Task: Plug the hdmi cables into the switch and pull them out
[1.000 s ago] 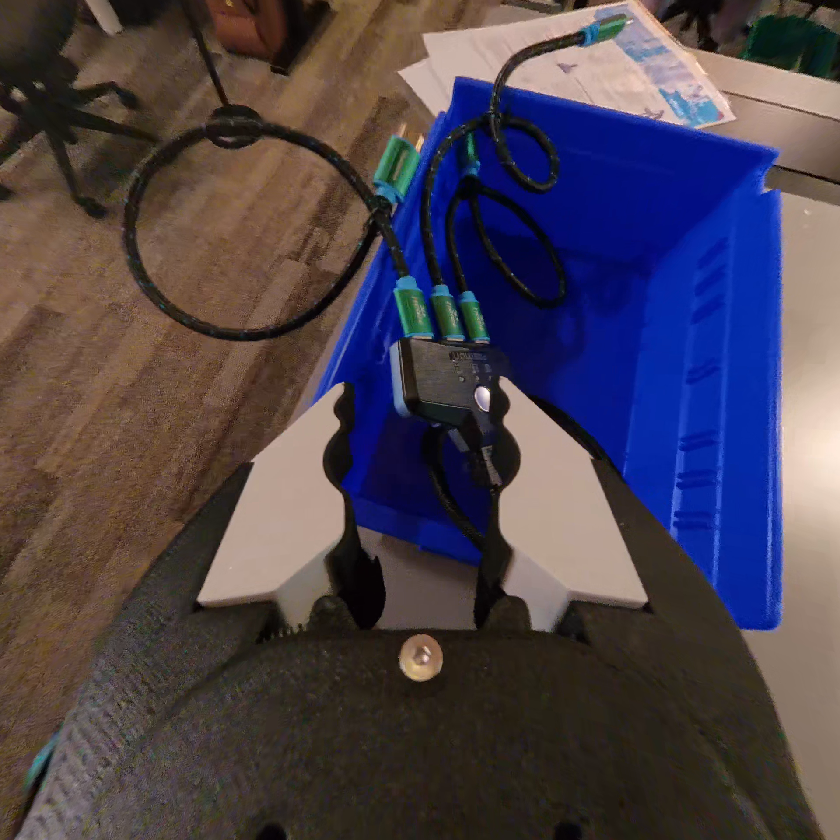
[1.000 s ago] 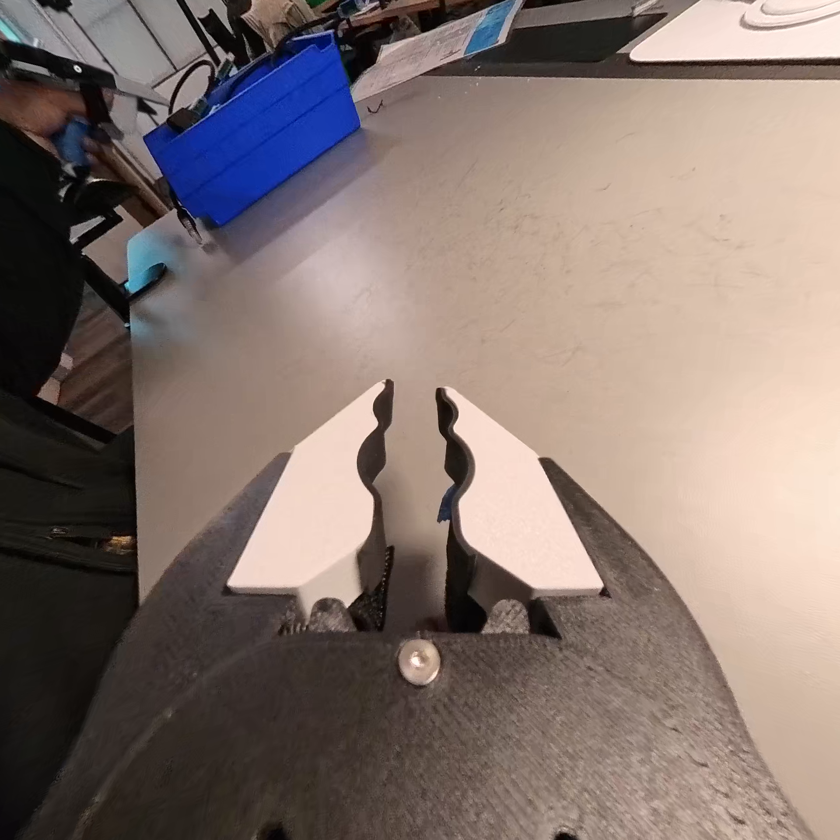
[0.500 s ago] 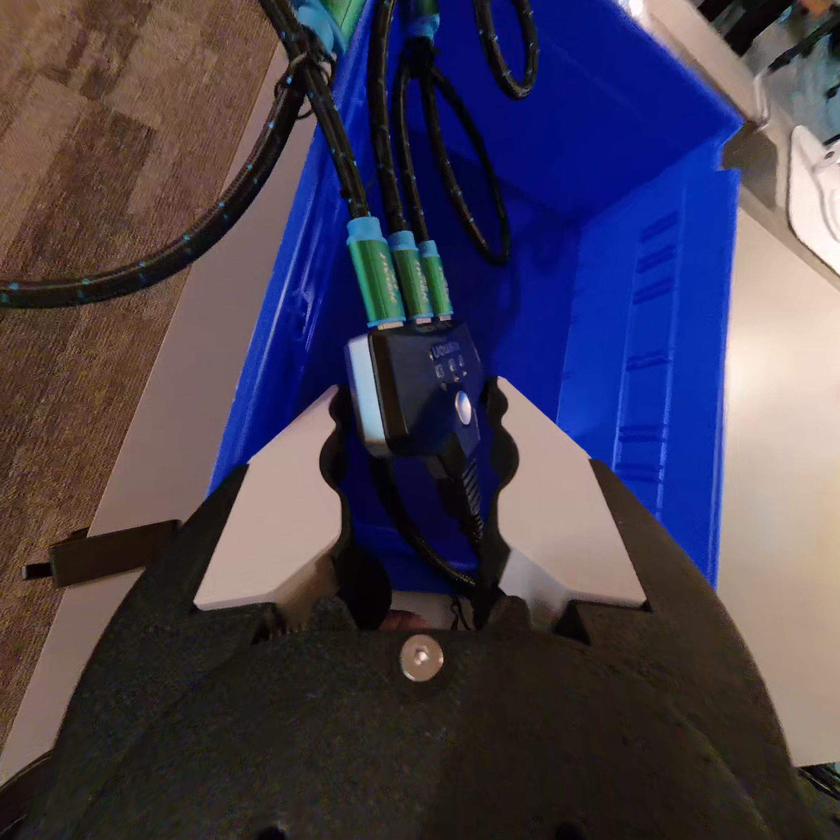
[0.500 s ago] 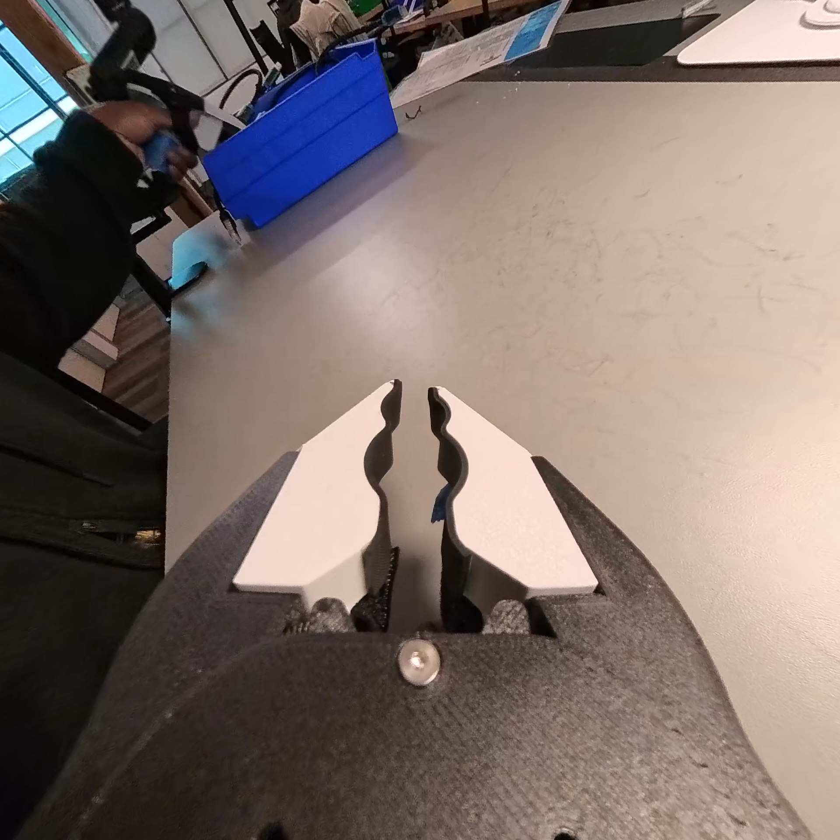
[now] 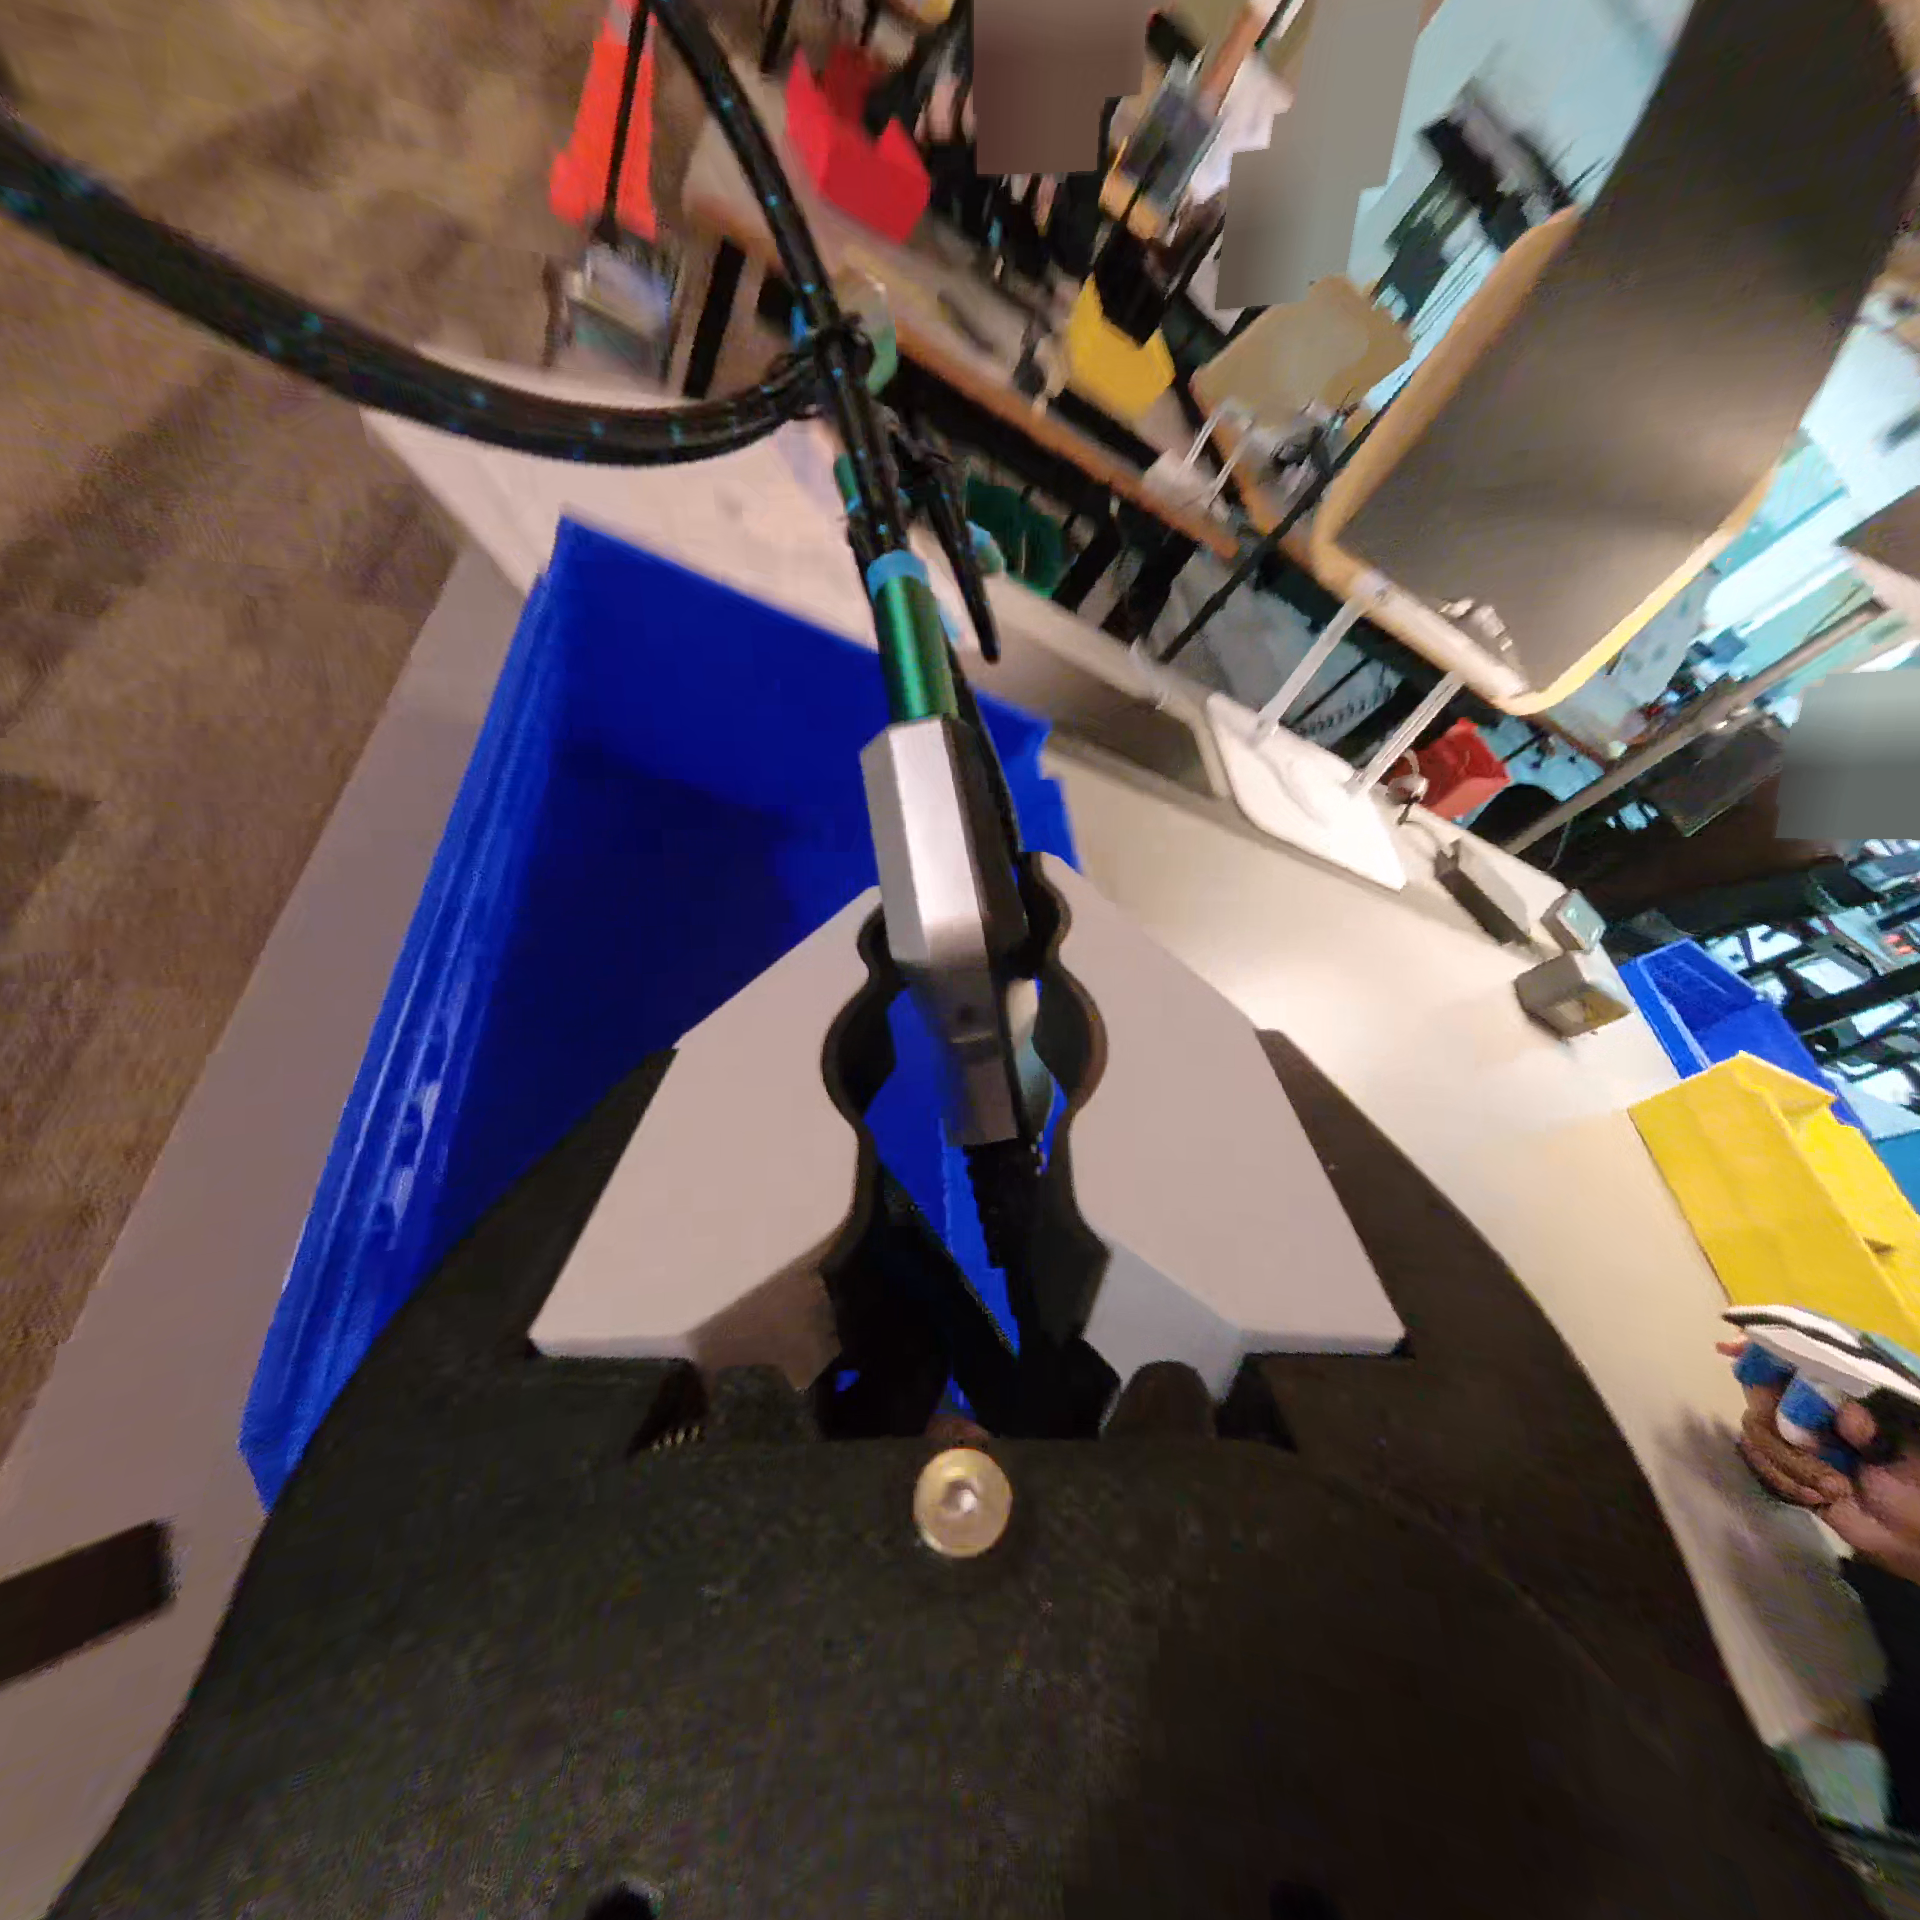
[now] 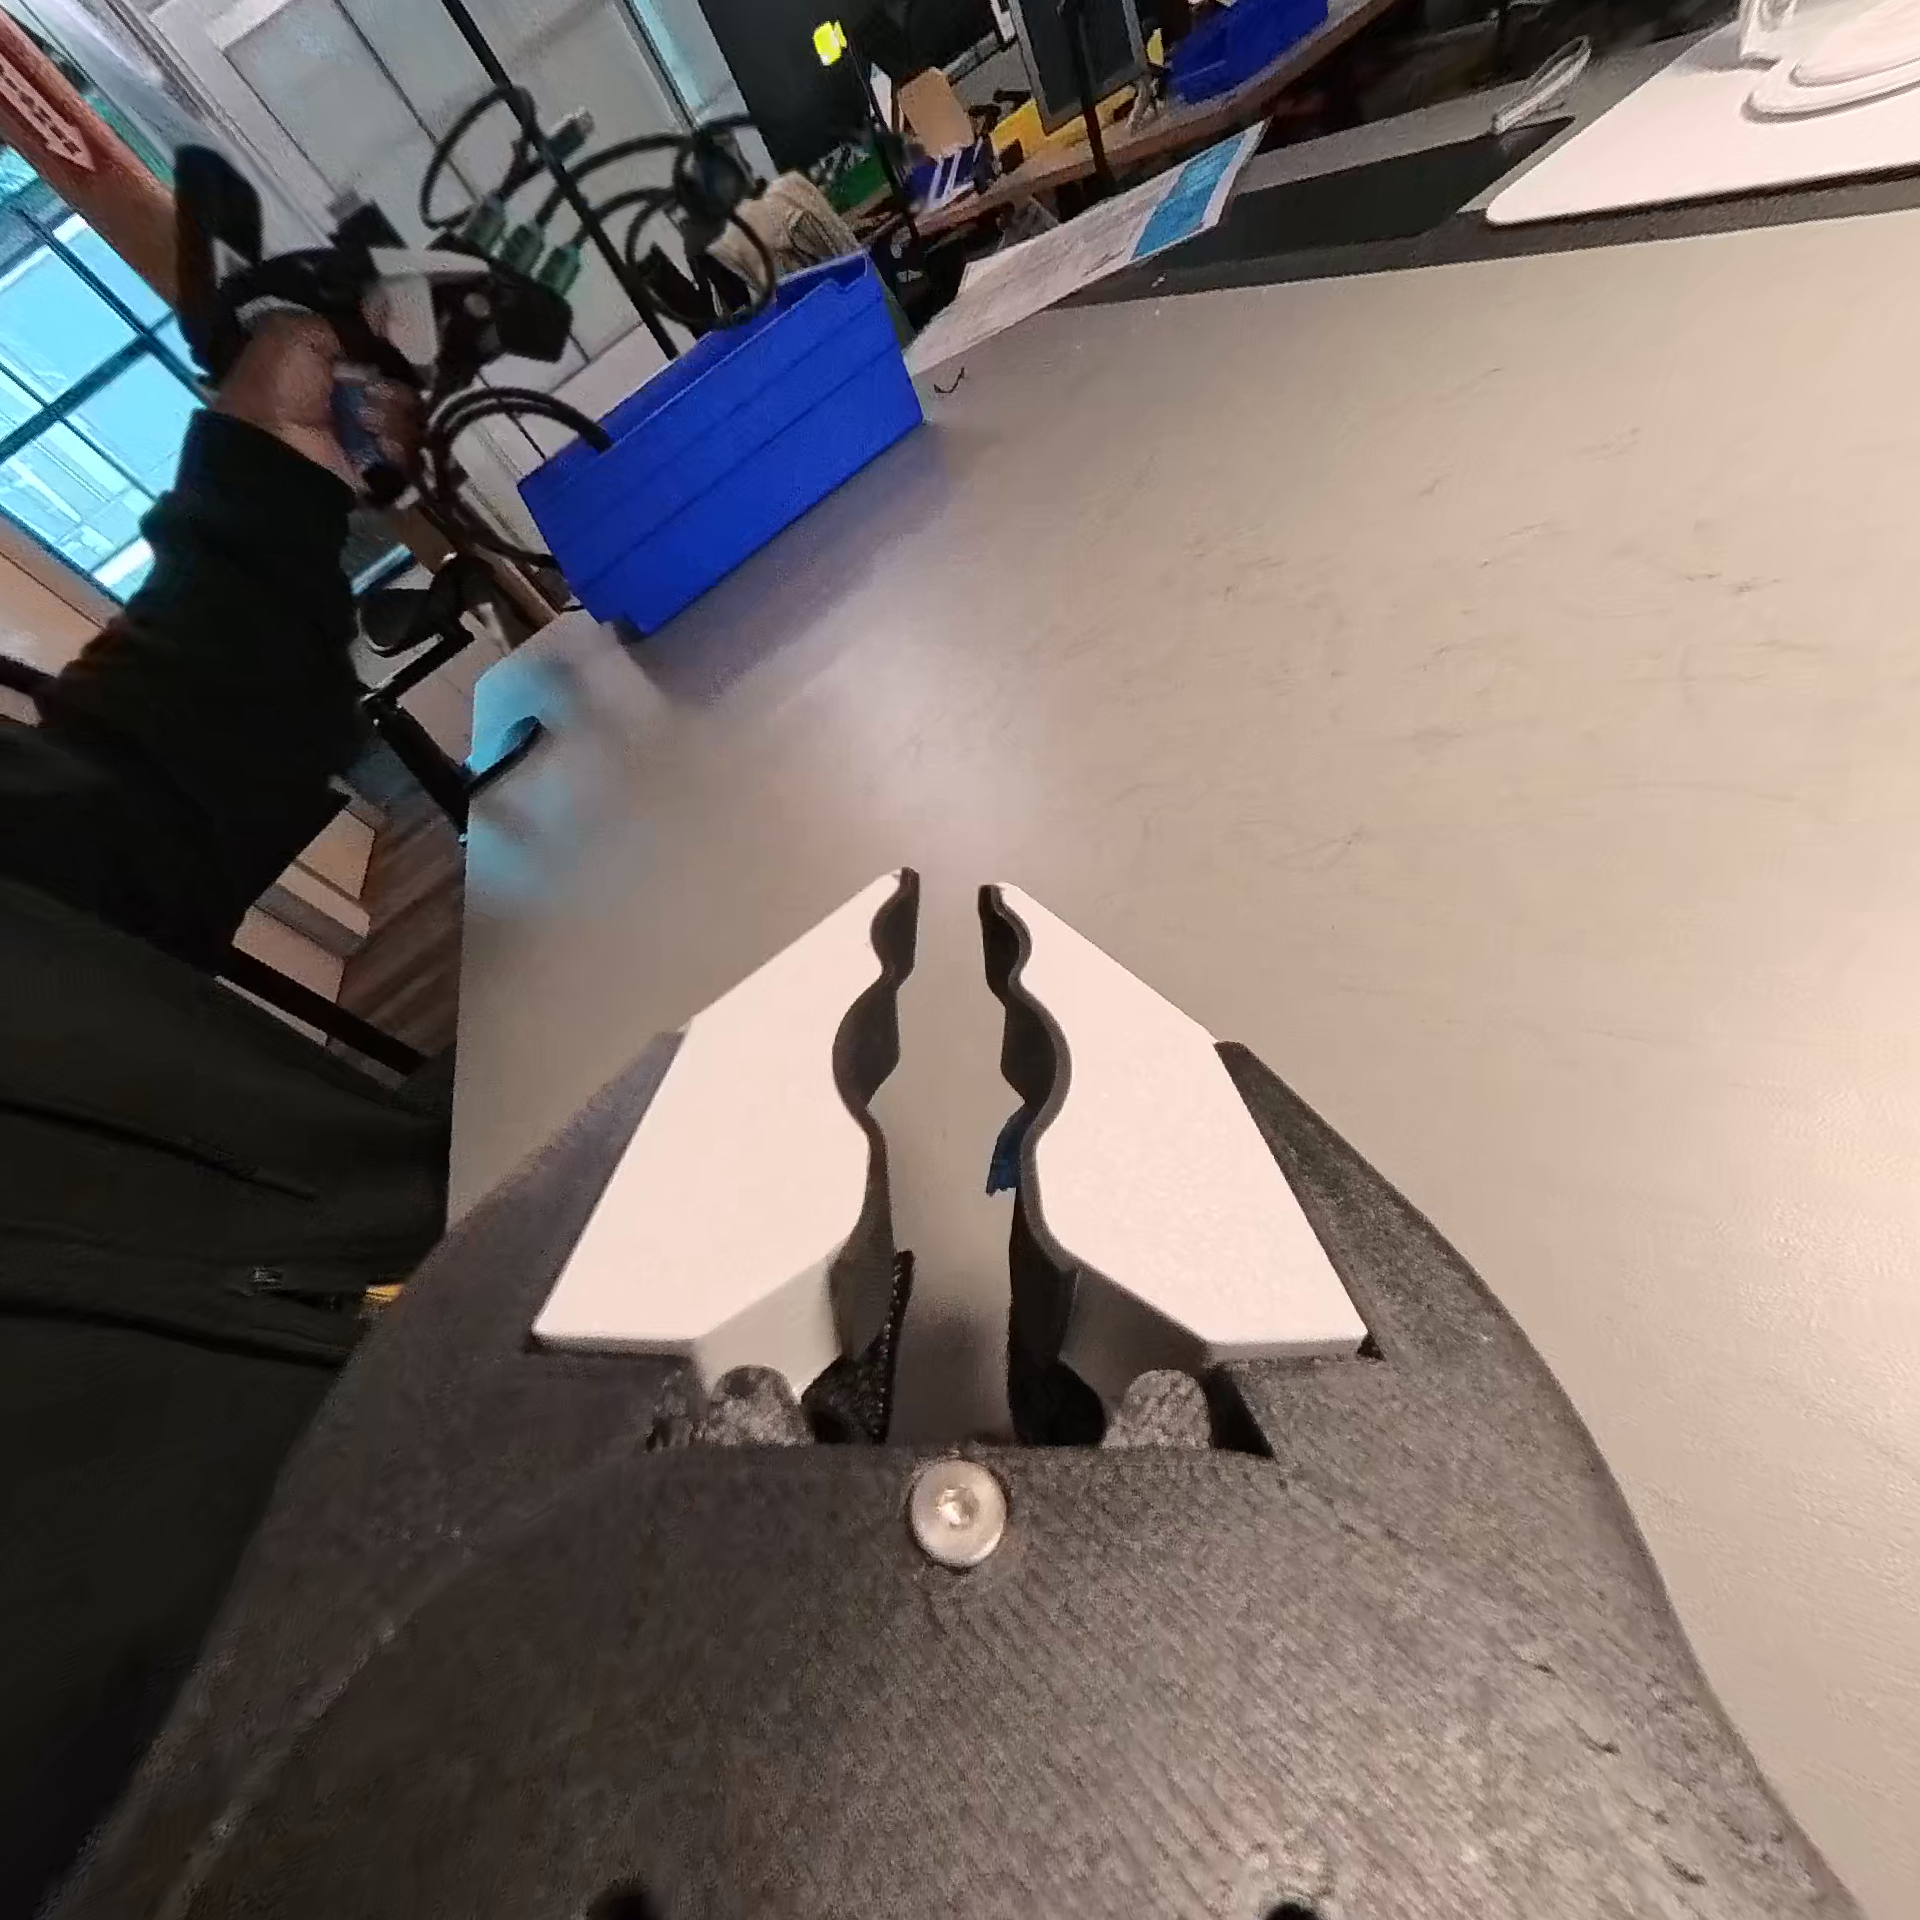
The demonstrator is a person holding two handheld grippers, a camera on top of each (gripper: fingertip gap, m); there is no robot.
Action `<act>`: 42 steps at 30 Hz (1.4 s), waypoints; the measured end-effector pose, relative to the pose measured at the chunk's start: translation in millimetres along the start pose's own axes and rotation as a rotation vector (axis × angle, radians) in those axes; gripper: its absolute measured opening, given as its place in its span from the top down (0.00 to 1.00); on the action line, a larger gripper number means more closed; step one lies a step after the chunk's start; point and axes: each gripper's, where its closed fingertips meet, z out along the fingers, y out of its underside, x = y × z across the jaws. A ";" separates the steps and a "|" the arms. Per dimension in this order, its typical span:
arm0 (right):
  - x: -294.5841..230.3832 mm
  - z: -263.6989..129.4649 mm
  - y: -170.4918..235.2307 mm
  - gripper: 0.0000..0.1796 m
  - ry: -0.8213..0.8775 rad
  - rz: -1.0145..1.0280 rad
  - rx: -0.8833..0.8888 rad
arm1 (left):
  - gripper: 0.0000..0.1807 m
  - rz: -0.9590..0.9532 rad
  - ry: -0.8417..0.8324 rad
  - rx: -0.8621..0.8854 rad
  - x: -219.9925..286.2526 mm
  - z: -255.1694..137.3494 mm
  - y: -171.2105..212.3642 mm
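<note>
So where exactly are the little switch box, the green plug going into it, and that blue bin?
switch (image 5: 928, 852): left wrist view, on its grey side face between the finger tips.
green plug (image 5: 914, 657): left wrist view, on its metallic green sleeve.
blue bin (image 6: 727, 457): right wrist view, on its long outer wall.

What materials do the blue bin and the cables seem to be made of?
Blue bin: probably moulded plastic, uniform colour with a slight sheen and ribbed walls. Cables: seemingly braided fabric sleeving, black with blue flecks; the green plug shell looks like glossy metal, though blur leaves it uncertain.
</note>
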 end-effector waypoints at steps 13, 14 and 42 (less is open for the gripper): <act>-6.9 3.2 2.8 0.93 -0.015 -0.040 -0.019 | 0.88 0.285 0.441 0.061 242.0 -16.5 -17.7; -9.5 2.9 2.0 0.93 -0.018 -0.061 -0.011 | 0.88 0.276 0.494 0.010 257.3 -2.7 0.1; 9.8 96.7 -1.6 0.73 -0.021 -1.016 -0.504 | 0.87 0.317 1.294 -1.254 362.7 150.2 374.5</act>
